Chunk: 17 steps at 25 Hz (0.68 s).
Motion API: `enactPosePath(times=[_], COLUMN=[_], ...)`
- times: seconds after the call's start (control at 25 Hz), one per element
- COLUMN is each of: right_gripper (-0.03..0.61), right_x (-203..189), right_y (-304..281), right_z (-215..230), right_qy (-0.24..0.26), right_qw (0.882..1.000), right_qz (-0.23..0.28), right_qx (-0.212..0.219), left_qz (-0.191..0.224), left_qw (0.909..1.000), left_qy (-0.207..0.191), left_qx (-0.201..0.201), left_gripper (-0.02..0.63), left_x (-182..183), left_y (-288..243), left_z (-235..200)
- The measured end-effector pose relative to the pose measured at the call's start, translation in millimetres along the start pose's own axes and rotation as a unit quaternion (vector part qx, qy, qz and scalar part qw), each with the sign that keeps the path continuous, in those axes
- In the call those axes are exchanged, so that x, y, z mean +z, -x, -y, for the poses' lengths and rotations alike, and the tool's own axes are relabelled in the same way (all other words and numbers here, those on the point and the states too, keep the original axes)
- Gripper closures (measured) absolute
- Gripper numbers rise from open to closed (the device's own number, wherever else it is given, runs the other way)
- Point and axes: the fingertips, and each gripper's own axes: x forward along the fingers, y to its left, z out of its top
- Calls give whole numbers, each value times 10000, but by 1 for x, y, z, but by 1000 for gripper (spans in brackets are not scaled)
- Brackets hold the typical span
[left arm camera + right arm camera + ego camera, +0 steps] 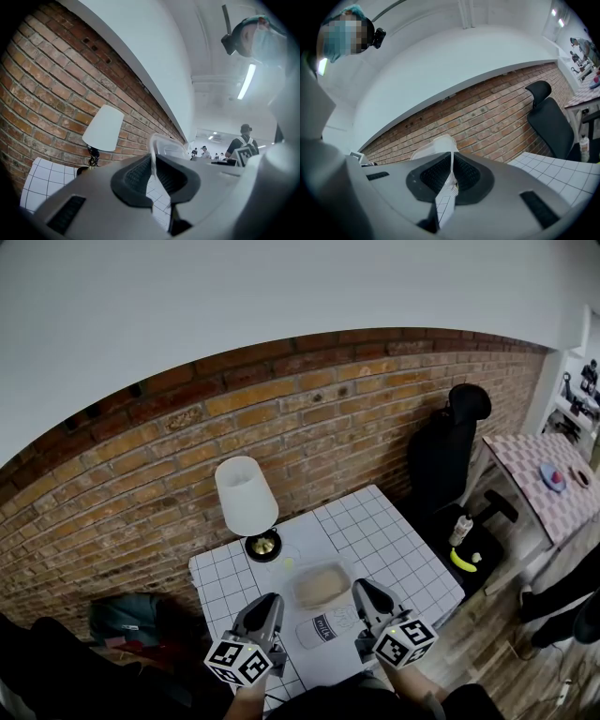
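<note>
Although only one word, "milk", can be read, on the white pack (323,627) lying near the table's (398,545) front edge, the clear tub (323,584) is seen just behind it. Its thin rim is pinched at either side by the closed jaws of the left gripper (271,606) and the right gripper (362,593). The grid-lined table is set against a brick wall (328,418), a lamp (246,495) at its back left corner. Distant people (241,140) are shown only in the left gripper view.

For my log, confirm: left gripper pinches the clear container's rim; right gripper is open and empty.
Wrong: the right gripper is also shut on the rim of the clear container, per the right gripper view. The left gripper does pinch it.
</note>
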Motion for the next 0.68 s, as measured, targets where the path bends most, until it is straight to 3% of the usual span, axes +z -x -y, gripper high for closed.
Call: enactPosePath(times=[0.68], right_gripper=[561], right_x=[-7], right_y=[-4], right_z=[9], right_qy=[-2], right_qw=[9999], right_qz=[-115], right_qx=[44], left_qz=[-57], left_qw=[10000], left_qy=[46], left_qx=[46], left_gripper=[575], left_x=[-4], left_y=[-5], left_z=[-1])
